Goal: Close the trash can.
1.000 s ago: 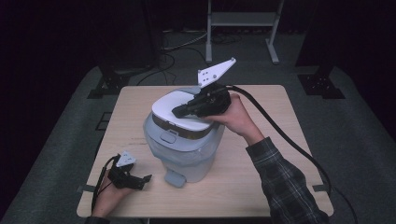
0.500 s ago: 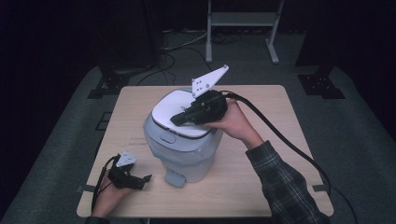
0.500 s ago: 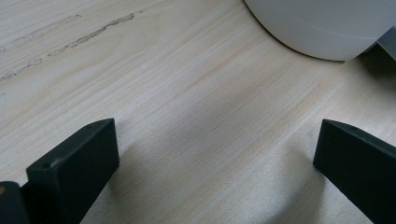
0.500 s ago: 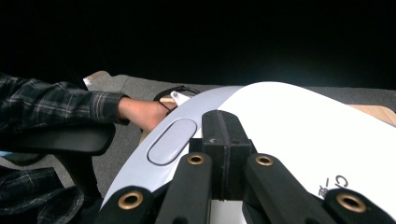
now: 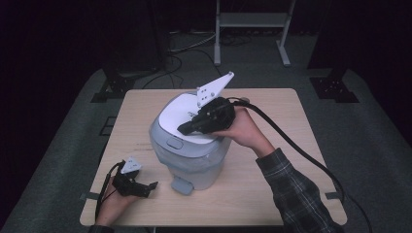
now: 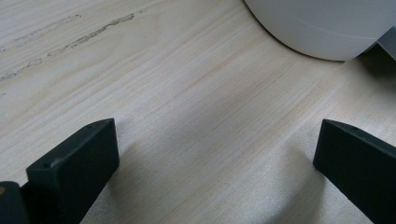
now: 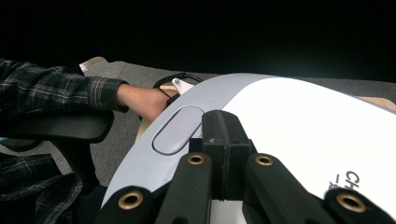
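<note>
High view: pale wooden table [image 5: 291,194] on grey carpet, dark room behind, metal stand [image 5: 250,29] at the far side. Grey-and-white cooker [image 5: 187,155] stood mid-table. Right gripper [image 5: 182,129] lay across its white lid [image 5: 177,114], jaws clenched together, tips near the lid's front edge. Left gripper [image 5: 150,187] rested on the table beside the cooker's base.

Left gripper view: bare wood grain between two spread, released jaws; cooker [image 6: 327,28] curved just beyond them, apart from both.

Right gripper view: closed jaws pressed flat on the lid [image 7: 303,126], tips just beside the grey button [image 7: 177,129].
</note>
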### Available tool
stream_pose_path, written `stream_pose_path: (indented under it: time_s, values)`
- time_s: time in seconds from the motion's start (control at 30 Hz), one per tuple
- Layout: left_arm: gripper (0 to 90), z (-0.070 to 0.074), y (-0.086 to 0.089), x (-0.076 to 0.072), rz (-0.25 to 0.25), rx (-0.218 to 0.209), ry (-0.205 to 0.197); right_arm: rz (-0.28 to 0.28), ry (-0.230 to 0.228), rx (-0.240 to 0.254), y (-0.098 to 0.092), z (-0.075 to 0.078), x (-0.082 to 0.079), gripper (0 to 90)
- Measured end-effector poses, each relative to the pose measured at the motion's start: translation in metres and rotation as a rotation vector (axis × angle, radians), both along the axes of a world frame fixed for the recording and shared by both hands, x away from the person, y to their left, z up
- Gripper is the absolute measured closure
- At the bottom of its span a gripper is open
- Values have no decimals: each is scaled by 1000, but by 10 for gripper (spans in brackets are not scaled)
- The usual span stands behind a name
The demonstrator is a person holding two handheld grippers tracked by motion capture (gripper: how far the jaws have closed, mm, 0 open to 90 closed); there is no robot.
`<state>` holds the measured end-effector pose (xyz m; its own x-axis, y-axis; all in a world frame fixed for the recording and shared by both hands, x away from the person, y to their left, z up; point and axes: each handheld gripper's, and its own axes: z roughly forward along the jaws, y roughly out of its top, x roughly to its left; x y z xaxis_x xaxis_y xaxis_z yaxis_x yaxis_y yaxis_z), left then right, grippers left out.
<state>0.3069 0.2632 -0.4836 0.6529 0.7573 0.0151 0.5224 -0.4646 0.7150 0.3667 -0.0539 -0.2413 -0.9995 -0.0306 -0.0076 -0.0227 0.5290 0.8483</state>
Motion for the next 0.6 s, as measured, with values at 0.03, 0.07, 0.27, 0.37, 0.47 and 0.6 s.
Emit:
stream_pose_path:
  time_s: [0.03, 0.07, 0.27, 0.37, 0.47, 0.6]
  values:
    - [0, 0, 0, 0, 0, 0, 0, -1, 3, 1, 0, 0, 0, 900]
    - [0, 0, 0, 0, 0, 0, 0, -1, 4, 1, 0, 0, 0, 900]
    - [0, 0, 0, 0, 1, -1, -1, -12, 8, -34, 3, -1, -1, 900]
    - [0, 0, 0, 0, -1, -1, -1, -10, -28, -39, 6, -1, -5, 900]
    - [0, 0, 0, 0, 0, -1, 0, -23, -27, -28, 4, -1, -4, 900]
    - [0, 0, -1, 0, 0, -1, -1, -51, -6, 26, -8, 1, -3, 629]
